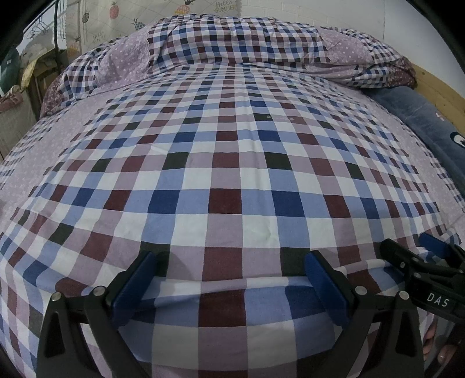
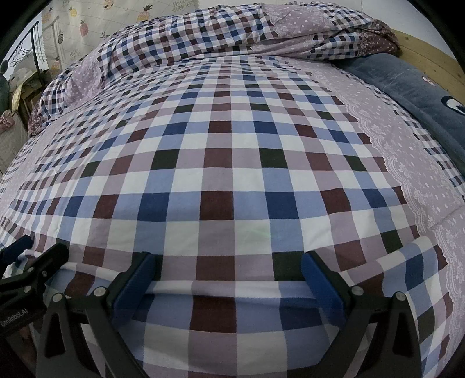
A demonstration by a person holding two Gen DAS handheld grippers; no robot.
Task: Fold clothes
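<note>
Spreading wide at the near edge of the bed, the left tongs stand with their blue pads apart, a folded checked cloth lying between the fingers – none of it pinched. The right tongs are parted just the same over that cloth, whose near fold line runs across between both sets of pads. In the left wrist view the right tongs show at the right edge, just beside. The cloth's pattern matches the checked bedsheet under it, so its full outline is hard to tell. Farther off, a bunched checked duvet lies across the head of the bed – a blue blanket along the right side, a pineapple-print curtain behind.
</note>
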